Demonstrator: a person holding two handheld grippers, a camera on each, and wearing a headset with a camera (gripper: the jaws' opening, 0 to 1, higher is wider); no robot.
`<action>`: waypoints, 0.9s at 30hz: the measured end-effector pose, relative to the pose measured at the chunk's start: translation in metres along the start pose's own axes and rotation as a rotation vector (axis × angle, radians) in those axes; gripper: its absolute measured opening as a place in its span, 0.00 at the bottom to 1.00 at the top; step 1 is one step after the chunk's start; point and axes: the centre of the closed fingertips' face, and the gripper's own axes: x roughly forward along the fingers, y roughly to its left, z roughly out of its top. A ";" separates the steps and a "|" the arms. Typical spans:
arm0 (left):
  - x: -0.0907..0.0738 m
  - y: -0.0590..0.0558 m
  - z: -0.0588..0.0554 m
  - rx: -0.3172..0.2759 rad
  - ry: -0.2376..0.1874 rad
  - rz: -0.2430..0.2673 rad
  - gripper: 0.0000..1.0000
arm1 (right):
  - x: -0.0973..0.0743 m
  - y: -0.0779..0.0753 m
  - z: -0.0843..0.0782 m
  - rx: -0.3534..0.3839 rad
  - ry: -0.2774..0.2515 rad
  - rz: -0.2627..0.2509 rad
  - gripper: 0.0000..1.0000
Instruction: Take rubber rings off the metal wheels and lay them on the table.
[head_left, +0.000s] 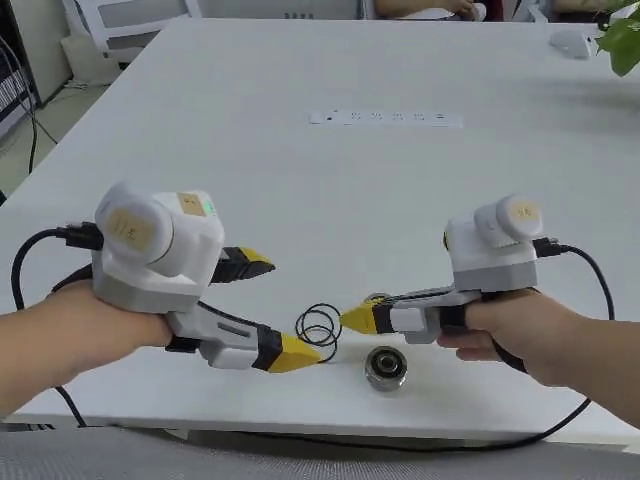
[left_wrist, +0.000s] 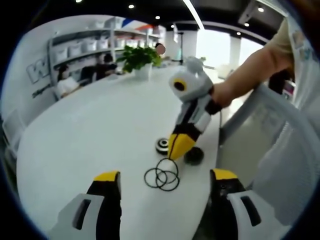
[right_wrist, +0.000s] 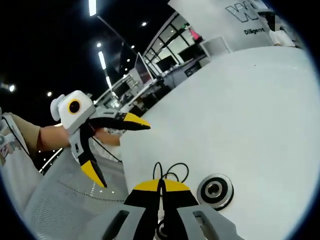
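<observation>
Several thin black rubber rings (head_left: 318, 327) (left_wrist: 161, 177) lie overlapped near the table's front edge. My right gripper (head_left: 348, 320) (right_wrist: 160, 184) is shut, its yellow tips at the pile's right edge, and a black ring strand (right_wrist: 161, 170) runs into the seam between them. One metal wheel (head_left: 385, 367) (right_wrist: 215, 190) with a dark rim lies just in front of that gripper; a second wheel (head_left: 375, 300) (left_wrist: 162, 145) peeks out behind it. My left gripper (head_left: 288, 310) (left_wrist: 165, 176) stands wide open left of the rings, holding nothing.
The white table (head_left: 330, 190) stretches far back, with a flush socket strip (head_left: 385, 118) at its middle. A potted plant (head_left: 622, 40) stands at the far right corner. The table's front edge runs just below the wheels, and a grey mesh chair (right_wrist: 60, 205) stands beyond it.
</observation>
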 end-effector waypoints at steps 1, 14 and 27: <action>0.000 0.000 -0.001 -0.003 0.001 0.002 0.74 | 0.001 0.000 -0.001 0.003 0.005 0.000 0.00; -0.004 0.001 -0.007 -0.021 0.010 0.015 0.75 | 0.009 -0.006 -0.012 0.033 0.058 0.004 0.00; -0.003 0.002 -0.009 -0.024 0.018 0.017 0.75 | 0.012 -0.012 -0.016 0.039 0.075 -0.019 0.00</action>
